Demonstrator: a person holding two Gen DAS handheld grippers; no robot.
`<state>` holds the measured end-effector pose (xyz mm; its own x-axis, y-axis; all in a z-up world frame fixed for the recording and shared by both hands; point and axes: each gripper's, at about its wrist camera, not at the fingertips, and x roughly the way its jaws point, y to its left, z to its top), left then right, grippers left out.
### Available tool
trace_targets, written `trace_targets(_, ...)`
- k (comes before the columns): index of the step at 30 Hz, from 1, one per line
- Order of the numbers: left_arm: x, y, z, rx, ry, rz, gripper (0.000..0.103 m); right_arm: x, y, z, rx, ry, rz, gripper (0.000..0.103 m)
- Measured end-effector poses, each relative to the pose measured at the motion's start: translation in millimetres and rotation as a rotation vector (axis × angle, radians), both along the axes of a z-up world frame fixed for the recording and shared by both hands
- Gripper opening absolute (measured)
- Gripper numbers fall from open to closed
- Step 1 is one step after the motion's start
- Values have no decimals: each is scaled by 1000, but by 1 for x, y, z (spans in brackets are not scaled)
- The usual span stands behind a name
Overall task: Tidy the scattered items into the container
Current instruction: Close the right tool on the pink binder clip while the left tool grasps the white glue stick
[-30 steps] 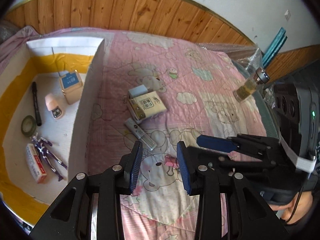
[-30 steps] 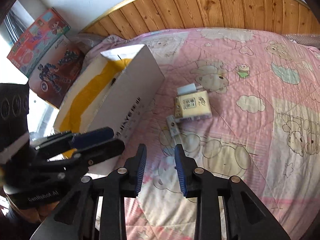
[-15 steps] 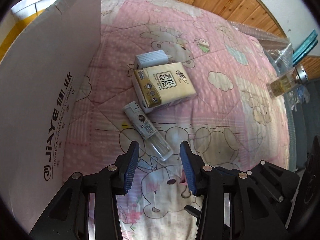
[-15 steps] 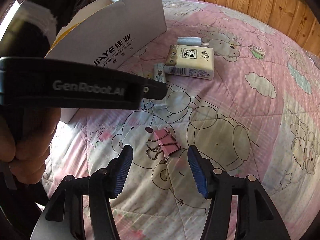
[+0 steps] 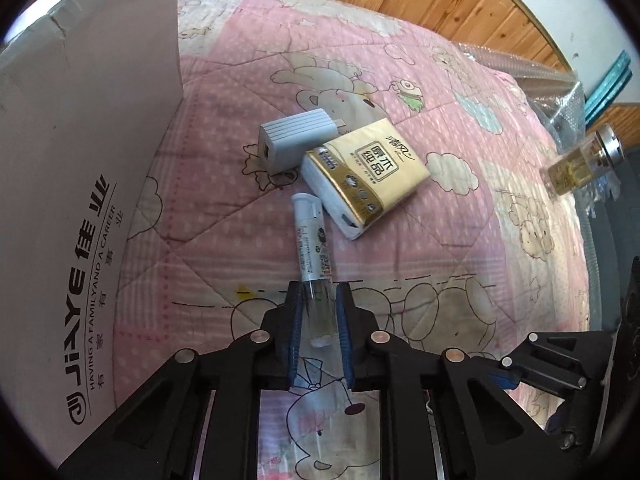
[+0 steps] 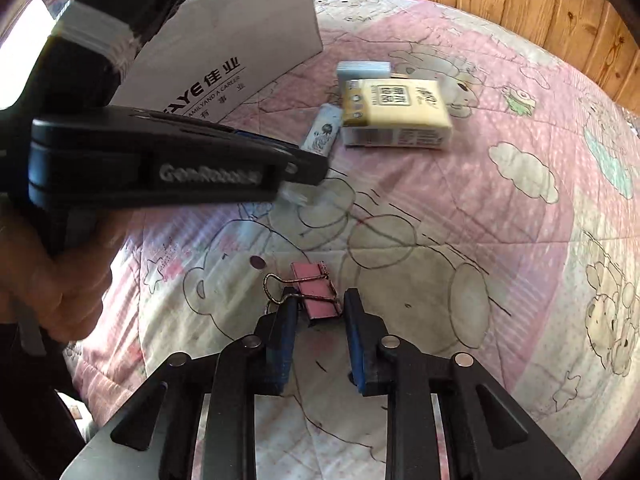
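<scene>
On the pink bedspread lies a clear spray bottle (image 5: pixel 310 240) with a printed label. Its clear end sits between the pads of my left gripper (image 5: pixel 318 294); the jaws are closing and the pads touch its sides. In the right wrist view a pink binder clip (image 6: pixel 316 290) lies between the fingers of my right gripper (image 6: pixel 318 300). Those jaws are closing too and meet the clip's edges. The white cardboard box (image 5: pixel 80 160) stands to the left, and only its outer wall shows.
A gold tissue pack (image 5: pixel 368 176) and a grey charger (image 5: pixel 296 144) lie just beyond the bottle. A glass perfume bottle (image 5: pixel 580 162) rests at the bed's right edge by bubble wrap. A hand (image 6: pixel 52 280) holds the left gripper across the right view. Wood panelling runs behind the bed.
Both grippers have sunk to the bedspread and gone from wide apart to narrow. The left has closed around the bottle's clear end, the right around the pink clip.
</scene>
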<state>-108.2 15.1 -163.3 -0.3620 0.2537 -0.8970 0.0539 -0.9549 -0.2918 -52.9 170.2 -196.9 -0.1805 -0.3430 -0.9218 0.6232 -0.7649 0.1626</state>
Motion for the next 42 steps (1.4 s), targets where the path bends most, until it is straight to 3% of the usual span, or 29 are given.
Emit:
trace_targets(8,3,3,16,-13,50,-29,11,1,24,15,-54,-18,-47,24)
trace_targets(17,-6,19,-2,-106,38,-35,14,1,31,27,-82,-19,-64,24)
trace_targets(21,-9,28,-3,-136,77,-55,12,-6,23,23,-82,-19,-64,24)
trace_targets(27,-5,24,4,-109,79,-51,11,-7,19,26,-88,-12,-71,24)
trace_targets(42,17,21,57,-45,152,-29,11,-3,11,51,-118,34,-80,24)
